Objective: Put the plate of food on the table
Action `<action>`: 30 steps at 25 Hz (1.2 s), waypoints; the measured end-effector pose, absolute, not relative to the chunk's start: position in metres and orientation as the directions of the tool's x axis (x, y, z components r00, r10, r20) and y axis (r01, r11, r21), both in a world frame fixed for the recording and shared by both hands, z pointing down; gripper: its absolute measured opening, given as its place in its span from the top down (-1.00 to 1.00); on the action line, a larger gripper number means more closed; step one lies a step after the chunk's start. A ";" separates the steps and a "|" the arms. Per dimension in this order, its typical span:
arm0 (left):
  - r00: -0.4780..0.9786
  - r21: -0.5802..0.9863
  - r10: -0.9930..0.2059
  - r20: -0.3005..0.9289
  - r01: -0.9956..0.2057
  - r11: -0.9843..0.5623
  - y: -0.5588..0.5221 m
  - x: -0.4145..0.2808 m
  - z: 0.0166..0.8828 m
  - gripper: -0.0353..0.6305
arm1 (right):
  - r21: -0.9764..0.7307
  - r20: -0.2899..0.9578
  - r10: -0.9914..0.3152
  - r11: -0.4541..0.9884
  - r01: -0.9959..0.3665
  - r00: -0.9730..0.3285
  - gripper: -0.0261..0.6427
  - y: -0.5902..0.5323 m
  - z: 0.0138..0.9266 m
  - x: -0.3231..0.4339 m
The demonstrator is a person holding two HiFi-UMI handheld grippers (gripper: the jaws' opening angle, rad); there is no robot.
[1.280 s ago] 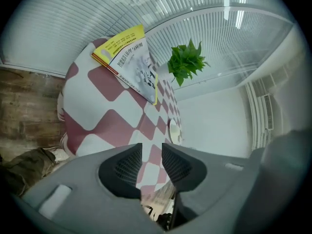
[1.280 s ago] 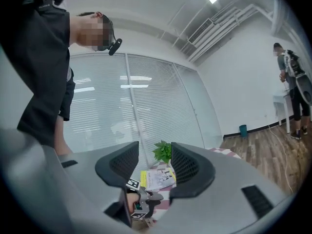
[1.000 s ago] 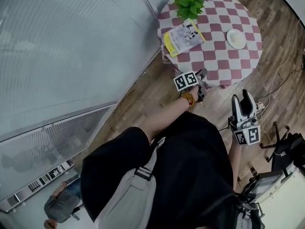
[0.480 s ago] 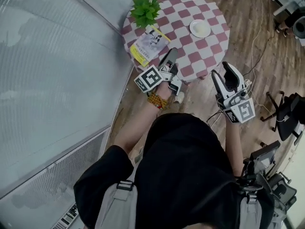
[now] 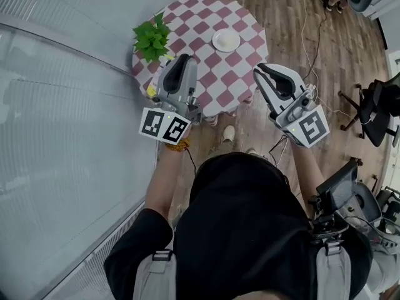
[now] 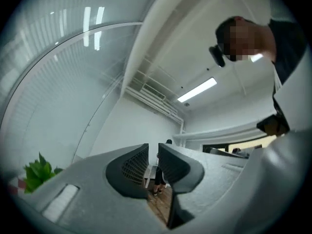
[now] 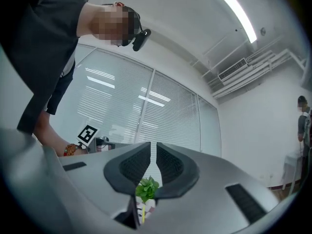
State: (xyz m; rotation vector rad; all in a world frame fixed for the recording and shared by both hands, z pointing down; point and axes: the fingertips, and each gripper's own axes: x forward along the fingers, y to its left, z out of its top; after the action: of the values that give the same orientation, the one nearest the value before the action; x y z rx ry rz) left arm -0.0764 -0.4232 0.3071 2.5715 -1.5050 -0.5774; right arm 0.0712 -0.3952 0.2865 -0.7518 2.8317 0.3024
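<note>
We count one round checked surface (image 5: 245, 55). On it we make out one white plate (image 5: 225, 40) and one green potted plant (image 5: 152, 39), two things in plain sight. On the wooden floor (image 5: 294, 17) we count one pale shoe (image 5: 228, 133) and one black chair (image 5: 377, 108). One bead bracelet (image 5: 180, 146) circles a wrist. One person (image 6: 160, 172) stands far off.
</note>
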 end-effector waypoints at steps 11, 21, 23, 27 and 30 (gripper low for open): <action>0.499 0.035 -0.852 -0.160 -0.859 -0.510 -0.405 -0.039 0.347 0.85 | 0.117 -0.131 -0.544 0.822 -0.557 -0.829 0.83 -0.403 0.338 0.061; 0.527 -0.054 -0.846 -0.082 -0.850 -0.525 -0.389 -0.019 0.402 0.88 | 0.091 -0.080 -0.540 0.833 -0.545 -0.838 0.83 -0.387 0.396 0.063; 0.527 -0.058 -0.847 -0.065 -0.850 -0.524 -0.387 -0.017 0.415 0.88 | 0.081 -0.094 -0.531 0.839 -0.539 -0.842 0.83 -0.384 0.402 0.062; 0.522 -0.058 -0.853 -0.025 -0.852 -0.520 -0.384 -0.013 0.439 0.88 | 0.072 -0.059 -0.517 0.851 -0.520 -0.854 0.83 -0.377 0.425 0.059; 0.524 -0.053 -0.852 -0.004 -0.851 -0.523 -0.381 -0.010 0.459 0.88 | 0.058 -0.004 -0.515 0.855 -0.515 -0.857 0.84 -0.373 0.444 0.058</action>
State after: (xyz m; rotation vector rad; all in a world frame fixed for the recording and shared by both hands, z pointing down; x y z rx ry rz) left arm -0.0102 -0.3815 0.4585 2.7842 -1.5560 0.0346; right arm 0.0576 -0.3726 0.4444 -0.8430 3.0367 0.0903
